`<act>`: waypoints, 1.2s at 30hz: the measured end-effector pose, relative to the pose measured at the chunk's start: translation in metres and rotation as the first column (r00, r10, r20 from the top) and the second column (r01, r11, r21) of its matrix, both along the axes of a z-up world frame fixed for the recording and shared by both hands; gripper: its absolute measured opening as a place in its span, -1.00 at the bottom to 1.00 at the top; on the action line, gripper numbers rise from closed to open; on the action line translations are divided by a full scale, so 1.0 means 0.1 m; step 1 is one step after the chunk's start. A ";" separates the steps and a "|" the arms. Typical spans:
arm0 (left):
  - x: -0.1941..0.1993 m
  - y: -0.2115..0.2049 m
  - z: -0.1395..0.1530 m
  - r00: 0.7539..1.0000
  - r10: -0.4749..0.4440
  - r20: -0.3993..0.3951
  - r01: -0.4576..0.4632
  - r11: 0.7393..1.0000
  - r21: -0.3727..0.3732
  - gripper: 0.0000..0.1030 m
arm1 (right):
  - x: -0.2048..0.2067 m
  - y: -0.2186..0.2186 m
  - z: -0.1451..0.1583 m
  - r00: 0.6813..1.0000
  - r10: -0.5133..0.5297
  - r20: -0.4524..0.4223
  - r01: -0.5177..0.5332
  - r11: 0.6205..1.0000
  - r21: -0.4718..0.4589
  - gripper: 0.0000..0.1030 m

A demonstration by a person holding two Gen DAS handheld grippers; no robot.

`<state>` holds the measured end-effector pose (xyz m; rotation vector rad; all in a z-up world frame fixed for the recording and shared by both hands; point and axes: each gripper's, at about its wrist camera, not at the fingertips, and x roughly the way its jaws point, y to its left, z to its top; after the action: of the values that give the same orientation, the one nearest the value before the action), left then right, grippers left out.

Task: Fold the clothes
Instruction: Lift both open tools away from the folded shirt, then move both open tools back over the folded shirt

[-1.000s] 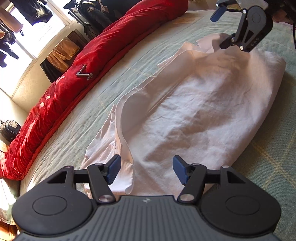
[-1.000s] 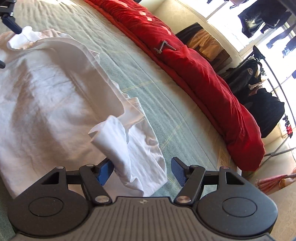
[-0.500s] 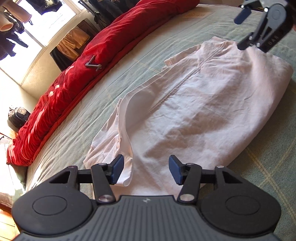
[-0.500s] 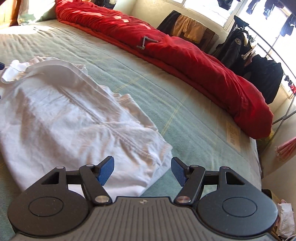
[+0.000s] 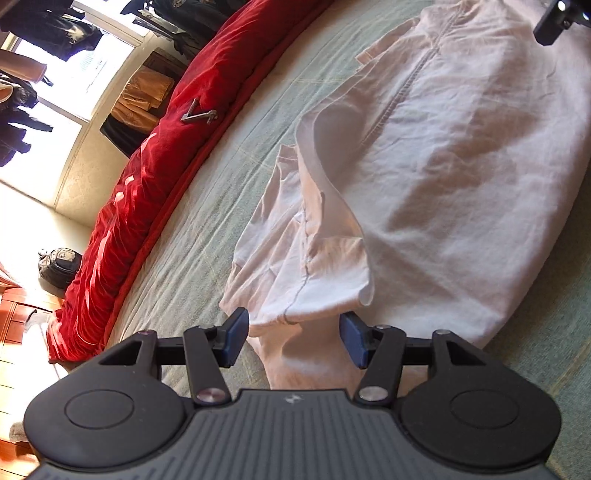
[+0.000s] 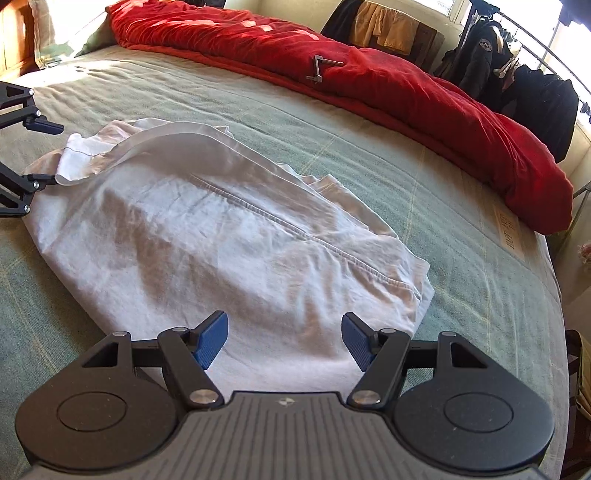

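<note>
A white garment (image 6: 240, 236) lies half-folded lengthwise on the green bedspread (image 6: 424, 192), a stitched seam running along its top. My right gripper (image 6: 283, 339) is open and hovers over the garment's near end, with nothing between its fingers. In the left wrist view the same garment (image 5: 461, 177) stretches away, and its bunched sleeve (image 5: 314, 273) lies just ahead of my open left gripper (image 5: 294, 338). The cloth passes between and under the blue pads without being pinched. From the right wrist view the left gripper (image 6: 42, 153) stands at the far sleeve end. The right gripper (image 5: 554, 22) shows at the top right corner.
A rolled red duvet (image 6: 406, 92) runs along the bed's far side with a metal bracket (image 6: 321, 68) lying on it. Dark jackets hang on a rack (image 6: 517, 66) by the window. A backpack (image 5: 59, 266) sits on the floor beyond the bed's edge.
The right gripper let go of the lifted cloth corner and drew back; the garment now lies flat. The left gripper moved in closer over the sleeve end.
</note>
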<state>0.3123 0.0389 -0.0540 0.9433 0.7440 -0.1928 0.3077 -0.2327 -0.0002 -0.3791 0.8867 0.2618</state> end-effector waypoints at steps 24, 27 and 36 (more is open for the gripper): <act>0.50 1.33 0.08 0.869 0.386 -0.308 -0.493 0.637 -0.593 -0.36 | 0.49 0.79 0.17 0.999 -0.004 -0.050 0.004 1.000 0.000 0.41; 0.40 1.39 0.07 0.848 0.396 -0.351 -0.528 0.581 -0.620 -0.35 | 0.53 0.81 0.16 0.999 -0.002 -0.053 0.002 1.000 0.005 0.41; 0.12 1.56 0.06 0.791 0.409 -0.455 -0.608 0.445 -0.657 -0.36 | 0.59 0.82 0.14 0.998 0.000 -0.063 0.001 1.000 0.014 0.41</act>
<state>0.3241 0.1951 -0.0485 -0.2034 1.0118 -0.0633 0.3667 -0.1510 0.0141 -0.3596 0.9465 0.2806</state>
